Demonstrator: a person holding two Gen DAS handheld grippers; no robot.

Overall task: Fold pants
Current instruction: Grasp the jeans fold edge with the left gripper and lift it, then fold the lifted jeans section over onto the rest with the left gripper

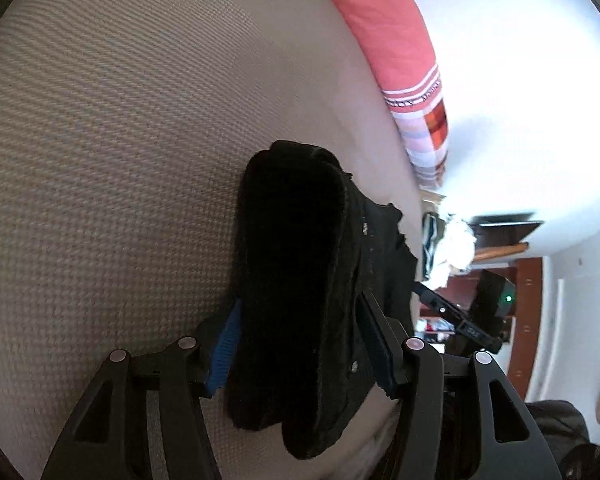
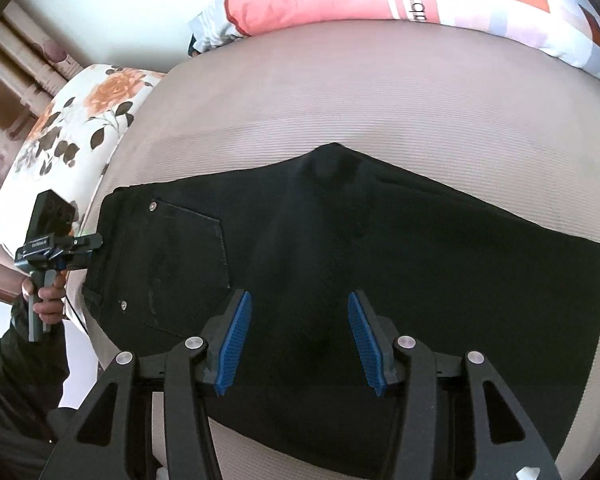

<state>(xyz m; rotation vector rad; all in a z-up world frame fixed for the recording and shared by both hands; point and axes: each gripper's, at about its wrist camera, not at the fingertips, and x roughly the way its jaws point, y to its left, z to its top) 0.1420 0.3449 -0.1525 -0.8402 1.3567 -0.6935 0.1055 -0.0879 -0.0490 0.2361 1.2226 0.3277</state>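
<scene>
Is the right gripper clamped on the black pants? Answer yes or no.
No: the right gripper hangs open above the black pants, pads clear of the cloth.

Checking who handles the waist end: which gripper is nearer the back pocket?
Left. The left gripper sits at the waistband beside the back pocket; the right gripper hovers open over the pants, further along.

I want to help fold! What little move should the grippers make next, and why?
Probably let the left gripper go and pull it back. Its fingers pinch the waist edge of the black pants, which already lie folded flat on the beige bed. The right gripper hangs open above the cloth, holding nothing.
</scene>
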